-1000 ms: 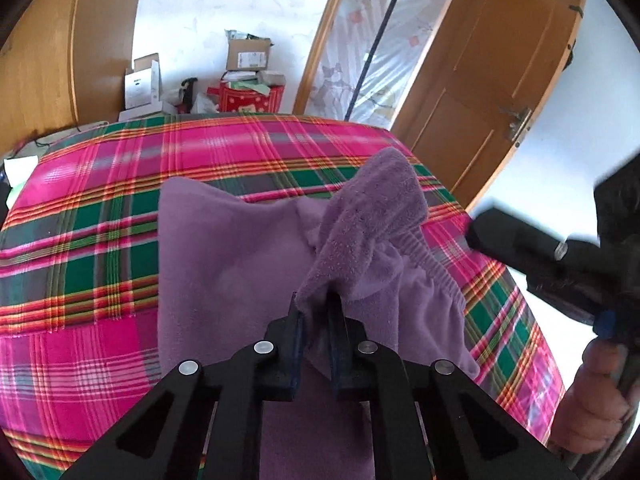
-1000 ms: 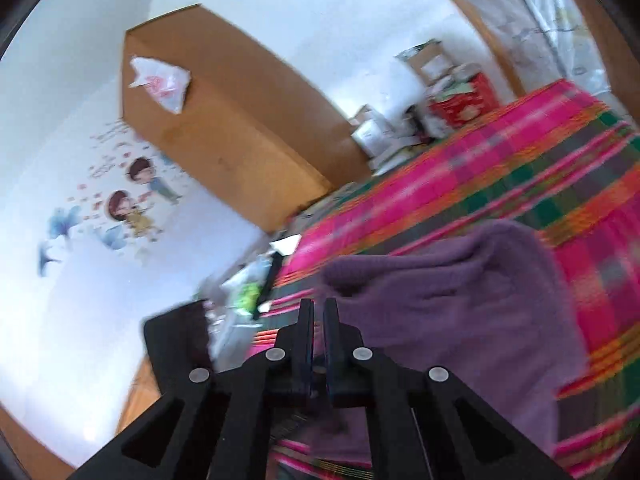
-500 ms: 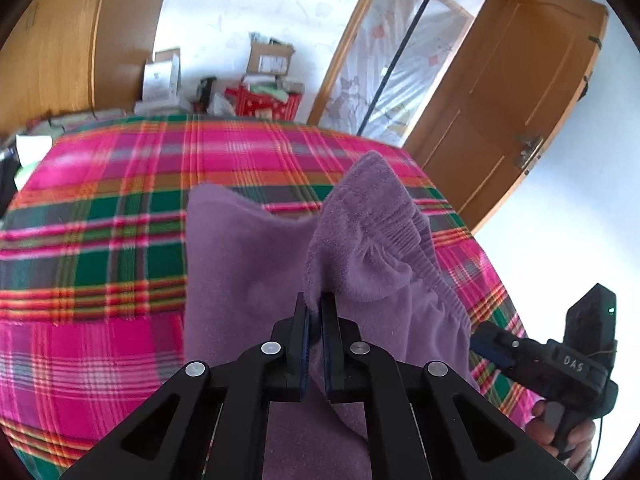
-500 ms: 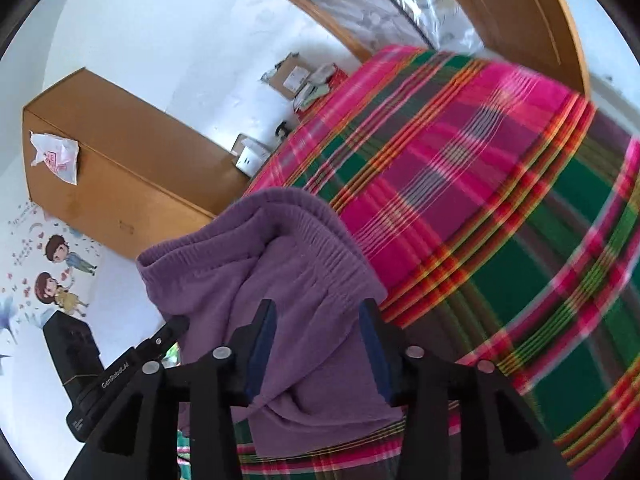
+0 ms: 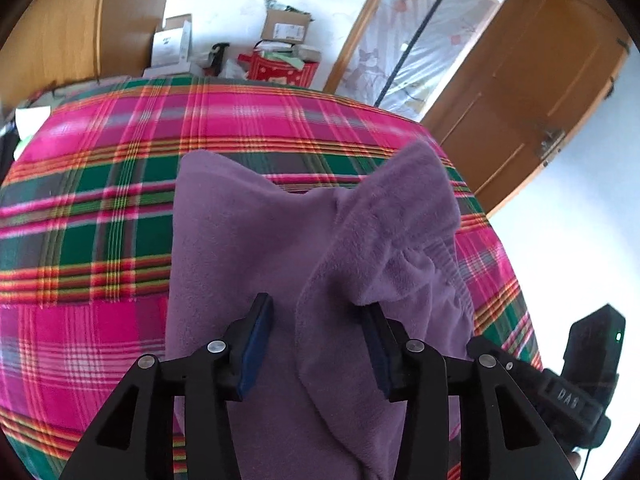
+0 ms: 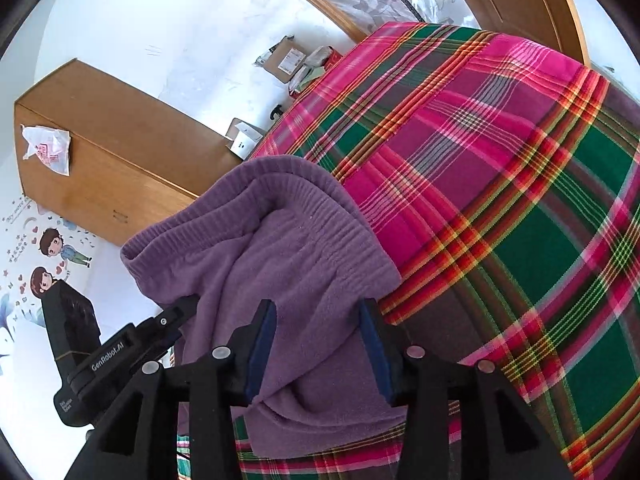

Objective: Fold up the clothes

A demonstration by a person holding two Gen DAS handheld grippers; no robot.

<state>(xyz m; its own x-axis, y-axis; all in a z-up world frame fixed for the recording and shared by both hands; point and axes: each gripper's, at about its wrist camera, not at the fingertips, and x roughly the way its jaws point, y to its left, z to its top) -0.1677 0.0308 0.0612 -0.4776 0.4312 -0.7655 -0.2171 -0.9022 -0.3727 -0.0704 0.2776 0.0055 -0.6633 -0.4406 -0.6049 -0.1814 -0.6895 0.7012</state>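
While opening at bottom centre of the left wrist view: left gripper (image 5: 316,308), blue pads parting, a raised fold of the purple fleece garment (image 5: 248,240) between them. Fold leaning against the right-hand pad, clear of the left-hand pad; not pinched. At lower right of that view, right gripper (image 5: 568,392), black, with a fingertip of the person's hand just showing at the frame's bottom edge.

At bottom centre of the right wrist view, that gripper's fingers (image 6: 266,336) set wide apart, the garment's gathered, ribbed edge running under and between them, pressed by neither pad. At lower left of that view, the left gripper's black body just beside the fleece.

Garment spread on the pink, green and orange plaid cloth (image 5: 100,220), mid-frame in both views, one corner standing up in a peak towards centre right of the left wrist view, near the cloth's right edge.

Farther back, upper centre of the left wrist view: cardboard boxes (image 5: 286,28) and a red box (image 5: 276,72) against a white wall. Upper left, a wooden wardrobe (image 5: 60,20); upper right, a wooden door (image 5: 540,100). On the wardrobe in the right wrist view, a plastic bag (image 6: 46,150); below it, cartoon wall stickers (image 6: 48,248).
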